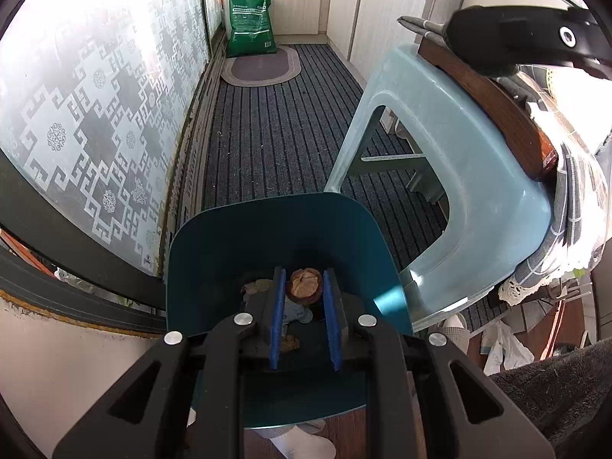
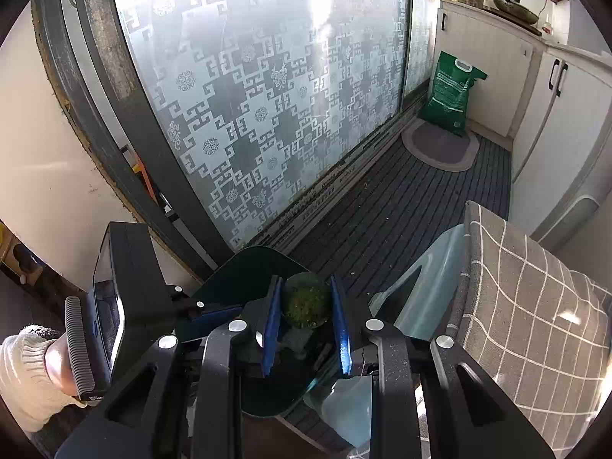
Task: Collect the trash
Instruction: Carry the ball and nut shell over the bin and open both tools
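A teal trash bin [image 1: 275, 237] stands on the floor below both grippers; it also shows in the right wrist view [image 2: 244, 267]. My left gripper [image 1: 305, 287] is shut on a brown husk-like piece of trash [image 1: 305, 285] and holds it over the bin, where other scraps [image 1: 256, 287] lie. My right gripper [image 2: 306, 302] is shut on a round mossy green piece of trash [image 2: 306, 300] above the bin's rim. The left gripper's body [image 2: 126, 287] shows at the left of the right wrist view.
A pale blue plastic stool [image 1: 459, 145] stands right of the bin, with a grey checked cushion [image 2: 535, 306] on it. A patterned glass sliding door [image 1: 95, 114] runs along the left. A green bag [image 1: 252, 19] and an oval mat [image 1: 260, 67] lie at the far end of the striped carpet [image 1: 275, 134].
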`<state>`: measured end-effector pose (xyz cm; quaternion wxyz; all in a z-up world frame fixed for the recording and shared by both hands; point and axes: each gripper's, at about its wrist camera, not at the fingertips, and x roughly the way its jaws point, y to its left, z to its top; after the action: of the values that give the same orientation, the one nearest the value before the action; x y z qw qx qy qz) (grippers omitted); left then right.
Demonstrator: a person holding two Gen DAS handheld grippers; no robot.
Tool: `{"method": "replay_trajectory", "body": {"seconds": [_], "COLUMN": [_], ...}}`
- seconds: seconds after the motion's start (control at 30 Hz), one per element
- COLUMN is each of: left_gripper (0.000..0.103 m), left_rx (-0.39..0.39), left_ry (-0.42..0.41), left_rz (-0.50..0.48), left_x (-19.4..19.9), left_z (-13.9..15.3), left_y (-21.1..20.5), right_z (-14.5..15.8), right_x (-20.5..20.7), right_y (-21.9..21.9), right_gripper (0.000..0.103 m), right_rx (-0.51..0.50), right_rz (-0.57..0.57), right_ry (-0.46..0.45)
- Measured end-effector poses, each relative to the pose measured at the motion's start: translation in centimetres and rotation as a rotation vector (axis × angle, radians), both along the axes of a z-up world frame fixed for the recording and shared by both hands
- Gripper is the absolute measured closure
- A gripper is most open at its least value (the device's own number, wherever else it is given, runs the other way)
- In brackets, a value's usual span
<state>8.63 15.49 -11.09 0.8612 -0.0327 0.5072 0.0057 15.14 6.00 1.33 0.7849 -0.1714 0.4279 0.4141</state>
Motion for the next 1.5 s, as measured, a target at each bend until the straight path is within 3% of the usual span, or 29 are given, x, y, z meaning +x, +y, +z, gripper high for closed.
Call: {"method": "replay_trajectory", "body": {"seconds": [0.23,0.57,1.07,1.3,1.4,1.5], "left_gripper": [0.080,0.081,0.092,0.093,0.093,0.093], "left_rx": [-0.022,-0.032,-0.061,-0.071,-0.078,-0.080], "left_ry": [0.063,0.040,-0.151,-0.236,-0.265,-0.290], "left_rz": [0.006,0.028,0.111,0.136,0.137,0.137], "left_x": [-0.4,-1.7,-4.3,-5.4,-5.6,-5.9], "left_z": [-2.0,-1.0,6.0,9.3,10.5,11.5], "left_y": [0.7,2.5,5.6,6.3,6.1,6.1], "right_z": [-1.9,-5.3,-11.5,-14.9,-15.5,-15.6], "right_x": [0.2,0.0,-1.0,-1.4,-1.3,-1.3], "right_y": [1.3,3.8,7.0,7.1,6.8,6.3], "right_gripper": [0.078,0.078,0.078,0.078,0.057,0.057], "right_rx": [-0.043,-0.115,-0.241,-0.303,-0.316,-0.304], "right_rz": [0.005,0.046,0.087,0.109,0.096,0.091], "right_ry": [0.063,0.141,0.212,0.257,0.262,0.282]}}
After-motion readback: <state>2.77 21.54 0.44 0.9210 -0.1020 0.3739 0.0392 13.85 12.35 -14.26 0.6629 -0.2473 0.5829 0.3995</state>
